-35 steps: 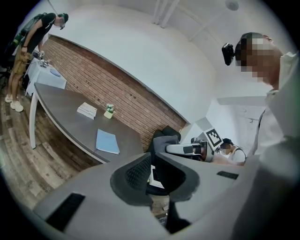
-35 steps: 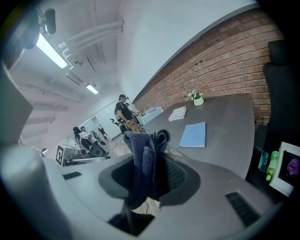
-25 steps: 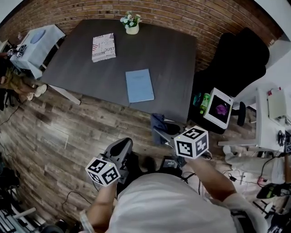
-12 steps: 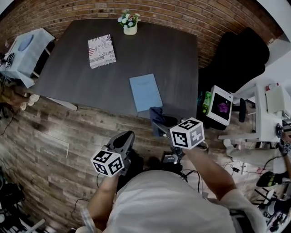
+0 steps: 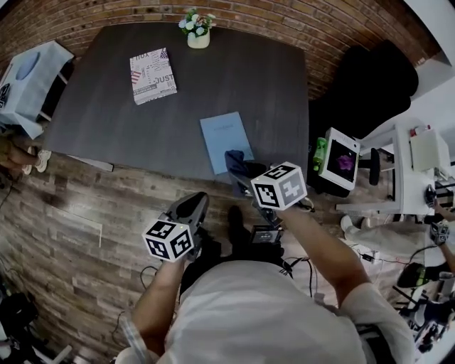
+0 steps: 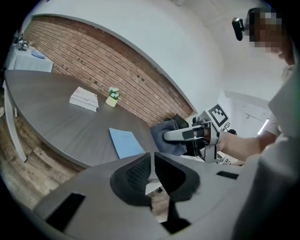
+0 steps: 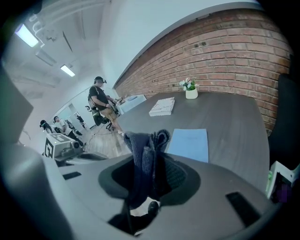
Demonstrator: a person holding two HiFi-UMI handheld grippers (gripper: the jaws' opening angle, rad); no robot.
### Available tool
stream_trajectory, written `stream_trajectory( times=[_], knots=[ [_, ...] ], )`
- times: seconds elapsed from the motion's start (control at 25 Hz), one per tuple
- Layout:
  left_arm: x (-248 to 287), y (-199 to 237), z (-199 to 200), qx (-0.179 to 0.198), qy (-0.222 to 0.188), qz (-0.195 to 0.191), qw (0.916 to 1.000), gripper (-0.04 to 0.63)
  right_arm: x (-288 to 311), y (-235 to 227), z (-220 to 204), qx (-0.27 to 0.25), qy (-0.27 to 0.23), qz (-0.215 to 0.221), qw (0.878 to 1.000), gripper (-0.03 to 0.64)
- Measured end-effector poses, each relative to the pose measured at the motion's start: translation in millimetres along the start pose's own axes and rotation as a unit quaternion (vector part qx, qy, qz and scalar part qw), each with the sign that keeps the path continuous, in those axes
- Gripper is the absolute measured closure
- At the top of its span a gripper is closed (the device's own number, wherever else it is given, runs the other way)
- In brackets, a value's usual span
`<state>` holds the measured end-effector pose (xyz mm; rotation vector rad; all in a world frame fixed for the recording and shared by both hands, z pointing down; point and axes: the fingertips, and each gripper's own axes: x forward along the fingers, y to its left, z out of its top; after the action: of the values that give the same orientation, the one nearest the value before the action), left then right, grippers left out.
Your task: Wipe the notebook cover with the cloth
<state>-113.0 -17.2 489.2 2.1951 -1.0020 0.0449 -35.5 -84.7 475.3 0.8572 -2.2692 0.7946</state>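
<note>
Two grippers, one cloth, notebook just ahead

Both tools are held out in front of the person at the near edge of the dark table [image 5: 242, 78]. The right gripper [image 5: 240, 172] is clamped on a dark blue cloth [image 5: 234, 159]; in the right gripper view the bunched fabric [image 7: 144, 157] stands up between the black pads and fills the gap. From overhead, the cloth sits over the near right corner of the light blue notebook [image 5: 226, 141]. Whether it actually touches the cover I cannot tell. In the left gripper view the cloth [image 6: 165, 135] shows just to the right of the notebook [image 6: 125, 142], close to the table's edge.

The notebook itself lies flat and closed, near the front edge of the table, with its long side running away from the person. In the right gripper view it [image 7: 190, 144] is right beyond the jaws.

The left gripper [image 5: 192, 207] hangs lower and to the left, over the wooden floor [image 5: 64, 220] and short of the table. Its jaws are drawn together with only a thin slit between them, and nothing is held there.

Farther back on the table lies a printed book [image 5: 152, 75], and a small white pot of flowers [image 5: 198, 33] stands at the far edge against the brick wall [image 5: 298, 21]. A black chair [image 5: 370, 85] stands off the table's right end.
</note>
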Motion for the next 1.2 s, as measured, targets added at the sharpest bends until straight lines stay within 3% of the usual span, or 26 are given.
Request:
stream_trajectory(
  times=[0.56,0.84,1.2],
  knots=[
    [57.4,32.7,-11.1,-0.024,0.018,0.058,0.9978,0.561,91.3,-53.6,33.2,-0.058,0.076,0.029,0.995,0.492],
    [90.4,48.8,-18.4,-0.028,0.047,0.077,0.9956,0.561,137.4,-78.3,48.1,-0.026,0.093,0.041,0.994,0.492],
    [116.4,66.4,-24.2,-0.027,0.076,0.095,0.9922,0.561,188.1,-70.4,61.5,-0.011,0.101,0.080,0.992,0.492]
  ],
)
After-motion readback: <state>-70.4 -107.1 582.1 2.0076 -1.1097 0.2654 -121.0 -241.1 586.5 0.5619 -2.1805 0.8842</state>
